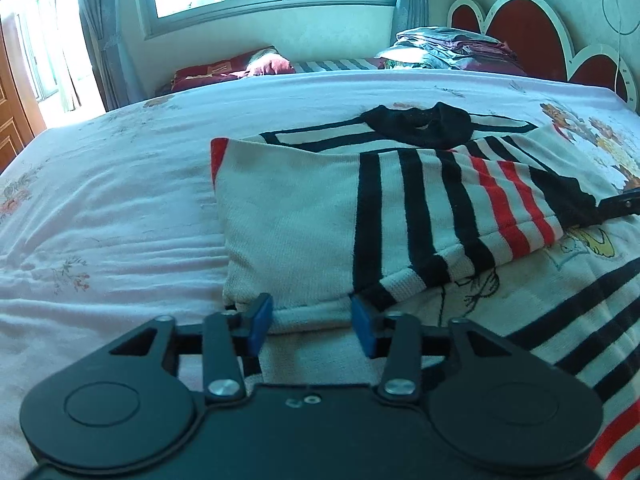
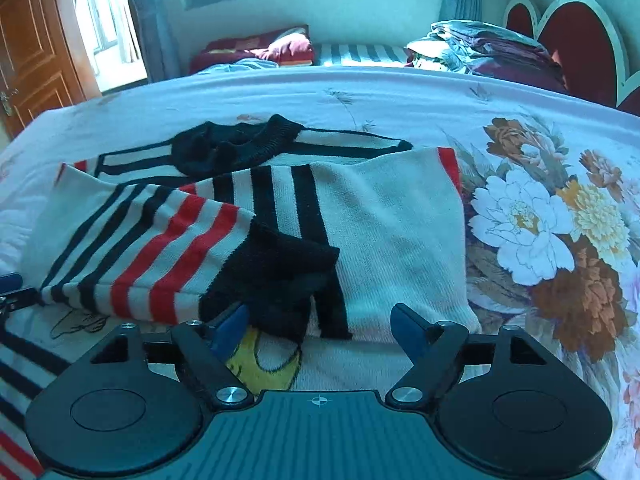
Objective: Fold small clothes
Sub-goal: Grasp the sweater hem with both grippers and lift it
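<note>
Sunlight from the window falls across a bed with a pale flowered cover, and on it lies a small striped sweater, cream with black and red bands and a black collar. It sits in the middle of the cover, front up, with both sides already turned in over the chest, so the fold seems partly done. The left sleeve lies across the body, its black cuff ending near the hem.

The left gripper stands at the near edge of the folded left side, its blue jaws apart with the fold's thick edge between them, not yet pinched; it looks placed to take hold there. The right gripper hovers at the hem with its jaws wide apart, holding nothing, the left jaw close beside the black cuff.

The right view alone shows the cuff plainly, the yellow cartoon print on the front, and the cover's big flowers. The left view alone shows the fold's edge between the jaws. Both show stacked bedding by the red headboard.
</note>
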{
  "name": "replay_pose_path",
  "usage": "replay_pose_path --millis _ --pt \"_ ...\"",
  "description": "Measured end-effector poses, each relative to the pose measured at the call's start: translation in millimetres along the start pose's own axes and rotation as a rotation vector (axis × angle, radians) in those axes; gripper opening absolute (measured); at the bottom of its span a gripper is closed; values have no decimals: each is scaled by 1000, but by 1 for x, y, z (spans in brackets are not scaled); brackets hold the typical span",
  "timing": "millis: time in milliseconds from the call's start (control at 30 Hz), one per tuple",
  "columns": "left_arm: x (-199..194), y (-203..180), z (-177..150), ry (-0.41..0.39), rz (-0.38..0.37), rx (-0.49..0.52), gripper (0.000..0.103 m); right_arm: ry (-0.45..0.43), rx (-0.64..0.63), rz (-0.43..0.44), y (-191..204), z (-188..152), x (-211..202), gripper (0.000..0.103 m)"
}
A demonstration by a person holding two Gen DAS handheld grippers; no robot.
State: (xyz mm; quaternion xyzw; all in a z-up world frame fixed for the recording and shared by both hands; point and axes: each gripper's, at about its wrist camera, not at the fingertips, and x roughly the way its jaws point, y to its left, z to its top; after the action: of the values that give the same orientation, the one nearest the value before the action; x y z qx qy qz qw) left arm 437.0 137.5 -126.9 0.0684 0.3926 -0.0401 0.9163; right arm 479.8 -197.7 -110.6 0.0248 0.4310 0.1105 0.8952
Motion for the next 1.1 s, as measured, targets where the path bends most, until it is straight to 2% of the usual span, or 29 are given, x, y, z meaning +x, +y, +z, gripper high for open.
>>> replay_pose_path --millis 33,167,233,267,300,367,400,433,500,633,700,767,867,900,933,967,1000,1033,1100 --pt "-9 -4 -5 -10 21 2 77 -2 -1 8 -5 -7 -10 78" --pt "-43 -19 -37 0 1 12 76 0 45 80 -33 -48 -52 78" --pt "-62 -24 -61 19 -7 16 74 5 83 105 -49 -73 -71 73" --pt "-70 -25 -71 34 -11 1 73 18 110 122 -57 -88 -81 63" --pt "-80 -24 -84 46 -22 -26 73 31 142 139 -66 -102 -89 60" --pt "-99 -21 -104 64 -44 -93 71 43 195 173 -80 -128 -103 60" --pt "-107 -19 -112 72 -54 -125 65 51 219 190 -86 -141 -111 59" --pt "-115 -16 -120 82 -76 -172 56 55 234 202 -90 -151 -116 59" --pt "-124 -7 -134 102 -124 -276 49 58 278 238 -101 -171 -128 59" --pt "-136 4 -162 124 -278 -446 49 62 394 360 -112 -200 -147 59" --pt "-137 10 -174 134 -371 -542 49 82 427 424 -108 -209 -151 51" --pt "-134 15 -183 136 -443 -626 49 97 444 481 -102 -218 -151 50" --pt "-125 27 -191 119 -510 -726 49 92 476 527 -100 -223 -148 47" --pt "-122 29 -193 112 -518 -753 40 97 497 547 -101 -222 -143 29" --pt "-119 31 -194 113 -503 -766 22 116 509 561 -103 -221 -137 18" --pt "-118 31 -194 120 -474 -763 9 128 503 555 -104 -219 -133 5" --pt "-118 31 -193 122 -456 -763 5 123 490 555 -104 -217 -133 4" --pt "-124 32 -191 91 -456 -770 5 102 474 562 -106 -215 -136 4" --pt "-146 33 -184 -17 -466 -746 5 27 468 593 -114 -209 -153 4"
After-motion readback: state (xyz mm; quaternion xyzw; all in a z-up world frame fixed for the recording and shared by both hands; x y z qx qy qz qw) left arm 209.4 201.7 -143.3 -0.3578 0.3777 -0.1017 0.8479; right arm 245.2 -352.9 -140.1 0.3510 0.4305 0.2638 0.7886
